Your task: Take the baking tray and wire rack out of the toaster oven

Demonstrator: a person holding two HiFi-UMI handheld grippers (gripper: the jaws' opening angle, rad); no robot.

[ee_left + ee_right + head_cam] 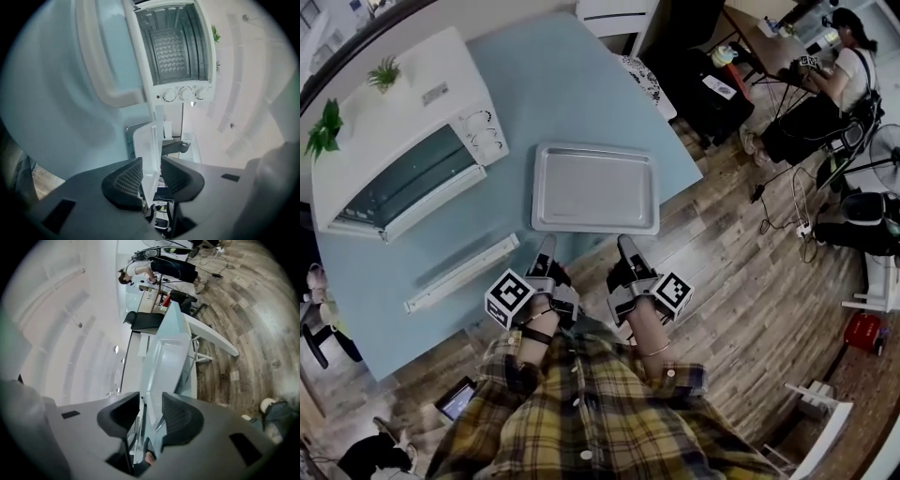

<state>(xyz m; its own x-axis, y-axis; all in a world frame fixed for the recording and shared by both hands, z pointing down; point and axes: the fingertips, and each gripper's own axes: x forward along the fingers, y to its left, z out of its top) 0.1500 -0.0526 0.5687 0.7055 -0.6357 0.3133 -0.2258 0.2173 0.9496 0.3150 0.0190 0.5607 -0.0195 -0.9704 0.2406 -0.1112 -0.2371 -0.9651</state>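
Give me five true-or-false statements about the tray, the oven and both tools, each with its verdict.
1. The baking tray lies on the table, outside the toaster oven. True.
2. The oven's door is shut. False: it is open, and the left gripper view looks into the oven.
3. The tray holds food. False: it is empty.
4. The left tool and the right tool are both at the tray's near rim. True.
5. The right tool's jaws are pressed together on nothing. False: they stand apart, with the tray's rim between them.
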